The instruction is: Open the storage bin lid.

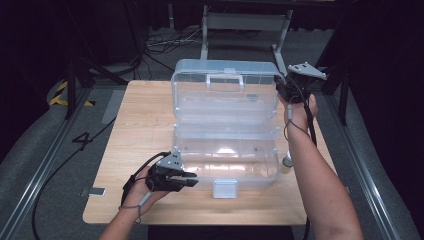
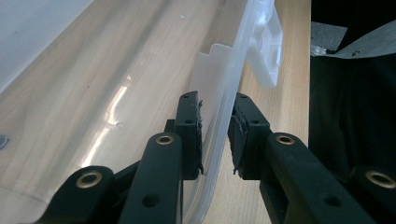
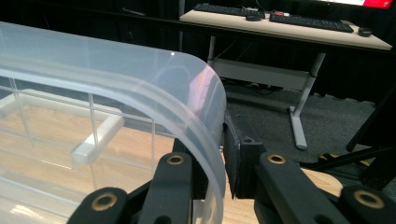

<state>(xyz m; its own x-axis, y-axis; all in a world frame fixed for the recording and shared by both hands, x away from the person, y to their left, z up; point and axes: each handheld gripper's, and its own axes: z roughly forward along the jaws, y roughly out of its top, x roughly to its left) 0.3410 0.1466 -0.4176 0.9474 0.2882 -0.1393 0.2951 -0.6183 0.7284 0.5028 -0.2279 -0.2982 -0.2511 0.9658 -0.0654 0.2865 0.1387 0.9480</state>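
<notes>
Evidently the left gripper (image 1: 187, 179) pinched the near wall of the clear plastic box (image 1: 225, 165) in the middle of the table (image 1: 140, 120) to steady it, while the right gripper (image 1: 281, 86) clamped the raised lid (image 1: 225, 92) at its far right corner, apparently to swing it.

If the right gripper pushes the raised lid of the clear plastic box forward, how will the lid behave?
The lid looks thin and see-through, so it probably flexes a little. The box looks empty, so probably light, and might slide on the smooth table unless the left gripper holds its front wall. The glossy rim may slip between the right gripper's pads.
</notes>
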